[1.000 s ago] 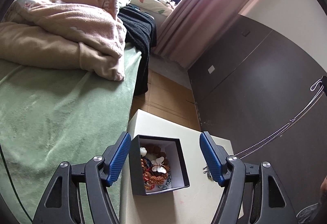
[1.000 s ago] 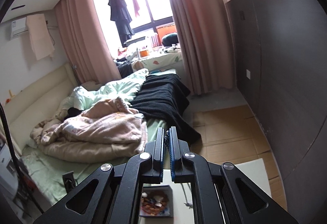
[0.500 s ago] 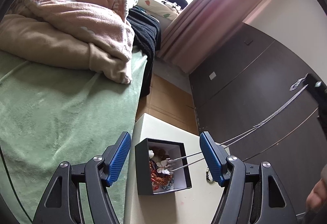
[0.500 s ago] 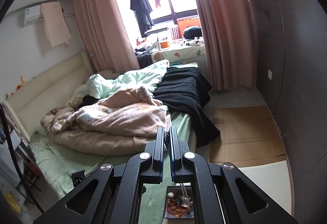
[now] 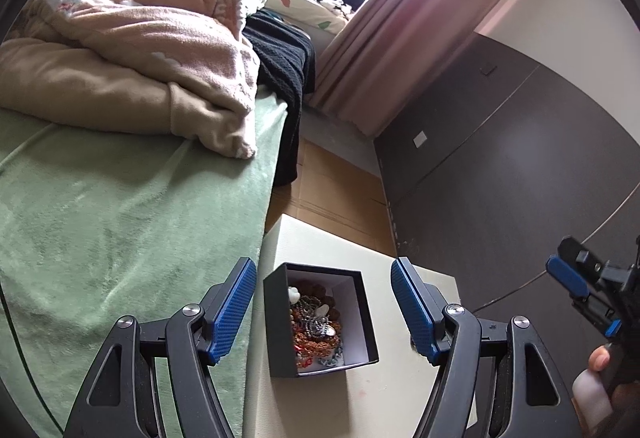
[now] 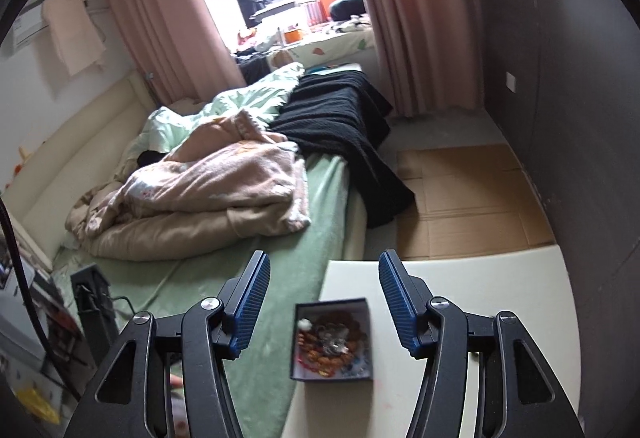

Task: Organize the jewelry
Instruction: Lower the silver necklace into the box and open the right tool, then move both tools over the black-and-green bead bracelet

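Right hand-held gripper point(image 6: 322, 302) has let go; chain point(image 5: 316, 320) now lies in box point(image 5: 276, 322); left hand-held gripper point(image 5: 324, 302) spread wide too

Jewelry point(image 6: 331, 348) in the black box point(image 6: 332, 378) blurred, perhaps tangled chains; pieces too small to tell.

A bed with a green sheet point(image 5: 120, 222) carries a rumpled pink blanket point(image 5: 152, 38) and a black blanket point(image 6: 340, 118) hanging over its edge, with flattened cardboard point(image 6: 472, 206) on the floor beside pink curtains point(image 6: 404, 10) and a dark wall point(image 5: 520, 166)
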Motion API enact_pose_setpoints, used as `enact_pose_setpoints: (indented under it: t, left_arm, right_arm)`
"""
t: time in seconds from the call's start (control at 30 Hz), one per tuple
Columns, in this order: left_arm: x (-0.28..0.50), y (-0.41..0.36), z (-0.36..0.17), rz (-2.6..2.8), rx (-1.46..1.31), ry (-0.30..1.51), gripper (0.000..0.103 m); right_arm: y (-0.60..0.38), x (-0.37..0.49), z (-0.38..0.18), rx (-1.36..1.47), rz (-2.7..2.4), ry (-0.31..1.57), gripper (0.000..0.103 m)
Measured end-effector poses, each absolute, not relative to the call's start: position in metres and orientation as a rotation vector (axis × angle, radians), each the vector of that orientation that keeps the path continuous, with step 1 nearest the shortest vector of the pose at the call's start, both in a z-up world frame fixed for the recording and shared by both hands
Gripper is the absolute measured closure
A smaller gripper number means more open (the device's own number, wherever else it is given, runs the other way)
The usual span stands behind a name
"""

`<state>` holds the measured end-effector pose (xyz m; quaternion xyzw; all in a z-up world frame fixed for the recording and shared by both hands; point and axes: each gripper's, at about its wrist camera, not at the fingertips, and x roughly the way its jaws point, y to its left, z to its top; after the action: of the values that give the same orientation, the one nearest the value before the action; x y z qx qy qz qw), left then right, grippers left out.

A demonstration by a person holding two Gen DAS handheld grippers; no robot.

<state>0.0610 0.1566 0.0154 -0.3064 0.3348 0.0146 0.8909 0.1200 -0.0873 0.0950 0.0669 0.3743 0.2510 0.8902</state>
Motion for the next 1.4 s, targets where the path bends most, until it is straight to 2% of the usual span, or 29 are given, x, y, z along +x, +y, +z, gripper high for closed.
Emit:
enact_pose_setpoints:
  t: [0.47, 0.63, 0.77, 0.97, 1.23, 1.4]
  left_arm:
    - [0.102, 0.068, 0.002, -0.049, -0.484, 0.781, 0.032]
    - [0.122, 0.028, -0.011, -0.075, -0.437, 0.811, 0.032]
    - [0.136, 0.002, -0.02, -0.096, -0.389, 0.845, 0.032]
    - [0.152, -0.036, -0.037, -0.111, -0.306, 0.886, 0.032]
    - [0.173, -0.074, -0.063, -0.109, -0.24, 0.933, 0.041]
    - [0.185, -0.096, -0.084, -0.107, -0.196, 0.981, 0.05]
  right_arm:
    - [-0.209, 0.136, 0.025, 0.34, 0.358, 0.865, 0.044]
    - [-0.243, 0.139, -0.02, 0.415, 0.334, 0.864, 0.044]
    - [-0.266, 0.157, -0.059, 0.476, 0.208, 1.019, 0.044]
    - [-0.294, 0.162, -0.067, 0.526, 0.154, 1.033, 0.044]
    - [-0.313, 0.171, -0.089, 0.565, 0.097, 1.104, 0.044]
    - [-0.315, 0.173, -0.099, 0.589, 0.089, 1.14, 0.044]
